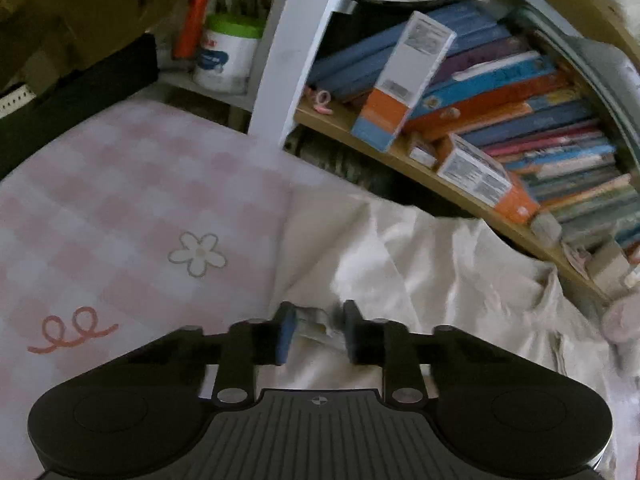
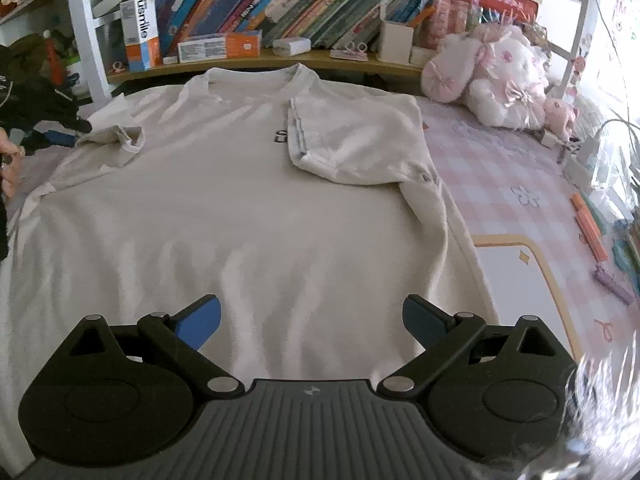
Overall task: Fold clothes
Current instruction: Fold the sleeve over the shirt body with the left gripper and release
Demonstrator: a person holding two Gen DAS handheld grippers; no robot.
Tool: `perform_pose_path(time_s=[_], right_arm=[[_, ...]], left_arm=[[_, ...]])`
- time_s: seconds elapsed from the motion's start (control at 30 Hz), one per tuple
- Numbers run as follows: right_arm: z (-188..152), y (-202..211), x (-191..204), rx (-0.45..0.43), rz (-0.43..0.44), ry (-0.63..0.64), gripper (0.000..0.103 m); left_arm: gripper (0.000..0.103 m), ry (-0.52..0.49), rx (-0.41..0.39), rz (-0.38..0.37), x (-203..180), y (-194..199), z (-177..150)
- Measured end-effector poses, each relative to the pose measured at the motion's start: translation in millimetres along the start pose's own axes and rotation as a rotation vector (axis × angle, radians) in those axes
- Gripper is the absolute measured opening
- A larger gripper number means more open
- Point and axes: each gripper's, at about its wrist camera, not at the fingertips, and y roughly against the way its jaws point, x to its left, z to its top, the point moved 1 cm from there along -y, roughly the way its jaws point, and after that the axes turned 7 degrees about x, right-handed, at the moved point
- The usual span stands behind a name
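A cream T-shirt (image 2: pixel 260 200) lies flat, front up, on a pink checked cloth (image 2: pixel 520 168), its collar toward the bookshelf. The sleeve on the right (image 2: pixel 352 140) is folded in over the chest. The sleeve on the left (image 2: pixel 116 136) is bunched at the tip of my left gripper (image 2: pixel 66 132). In the left wrist view, a wad of sleeve hem (image 1: pixel 316 326) sits pinched between the blue pads of the left gripper (image 1: pixel 319 330). My right gripper (image 2: pixel 312 320) hovers wide open over the shirt's lower body, with nothing between its fingers.
A bookshelf (image 2: pixel 280 0) packed with books and boxes runs along the far edge. Pink plush toys (image 2: pixel 500 76) sit at the back right. Pens and markers (image 2: pixel 592 228) lie at the right edge. A white jar with a green lid (image 1: pixel 228 56) stands far left. A person's hand (image 2: pixel 8 160) shows at the left.
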Motion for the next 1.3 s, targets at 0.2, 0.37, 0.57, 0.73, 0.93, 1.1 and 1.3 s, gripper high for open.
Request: perform_pose_path(time_s=[0.2, 0.37, 0.57, 0.73, 0.93, 1.1, 1.3], right_arm=[[-1, -2, -10, 0.014, -0.011, -0.014, 0.098], [0, -2, -14, 0.012, -0.014, -0.010, 0.098], [0, -4, -20, 0.017, -0.006, -0.029, 0.098], [1, -4, -17, 0.016, 0.005, -0.016, 0.098], [2, -2, -14, 0.010, 0.009, 0.005, 0.098], [0, -3, -19, 0.016, 0.002, -0.014, 0.098], [-3, -5, -24, 0.029, -0.002, -0.038, 0.098]], left_arm=[[0.021, -0.096, 0.015, -0.229, -71, -18, 26], [0.050, -0.317, 0.002, -0.341, -111, 1, 14], [0.054, -0.458, -0.069, -0.111, -92, 25, -46], [0.054, -0.564, -0.033, -0.017, -98, 24, -76], [0.009, -0.724, -0.028, 0.059, -100, 17, -90], [0.022, -0.801, 0.053, -0.004, -91, 24, -92], [0.071, -0.352, -0.092, -0.084, -45, 35, -36]])
